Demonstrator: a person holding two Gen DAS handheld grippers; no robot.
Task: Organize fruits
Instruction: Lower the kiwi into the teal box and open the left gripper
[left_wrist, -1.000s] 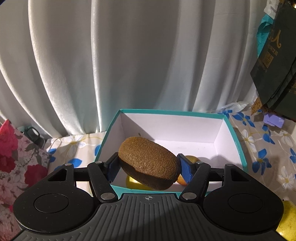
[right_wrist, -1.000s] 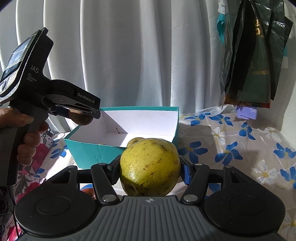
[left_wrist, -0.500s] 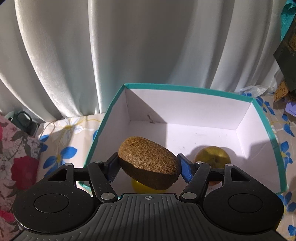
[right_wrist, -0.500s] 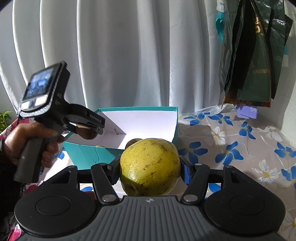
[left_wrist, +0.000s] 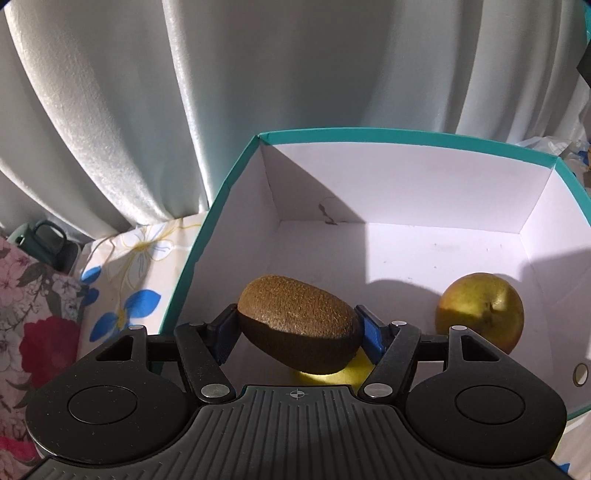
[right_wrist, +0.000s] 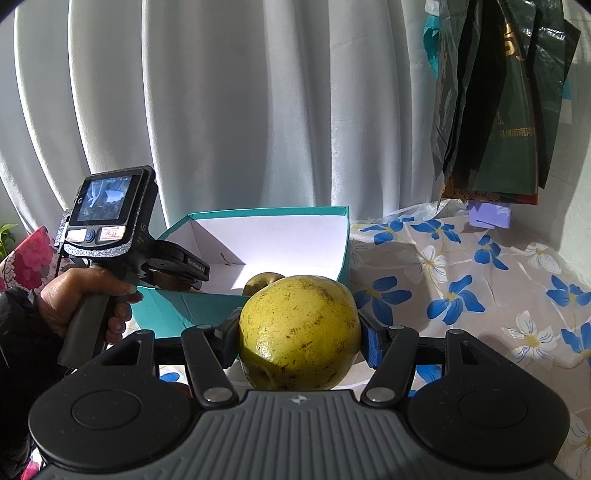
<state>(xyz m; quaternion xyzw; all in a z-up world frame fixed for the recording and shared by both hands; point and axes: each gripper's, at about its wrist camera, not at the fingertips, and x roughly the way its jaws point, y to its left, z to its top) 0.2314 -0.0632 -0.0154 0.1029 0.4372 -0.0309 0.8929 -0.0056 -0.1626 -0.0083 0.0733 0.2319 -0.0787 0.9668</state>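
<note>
kiwi (left_wrist: 299, 325) sits clamped in the left tool (left_wrist: 297, 332) over the teal box (left_wrist: 406, 177), near a pear (left_wrist: 480, 310) inside, while the right tool (right_wrist: 299, 338) grips a yellow-green pear (right_wrist: 299, 332) short of the box, above the table (right_wrist: 461, 288).

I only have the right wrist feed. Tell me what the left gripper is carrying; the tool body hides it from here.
Observer: The left gripper is shut on a brown kiwi, pinched lengthwise between its blue pads.
Operator: Report where that kiwi sits relative to the box.
Observer: It hangs inside the teal box, above the white floor, not resting on it.
Operator: Count the fruit already in there; I see only one top.
Observer: Two: a yellow-brown round fruit by the right wall, and a yellow fruit just below the kiwi, mostly hidden.
Operator: Say whether open floor remains.
Observer: Yes, the back half of the floor is bare.
</note>
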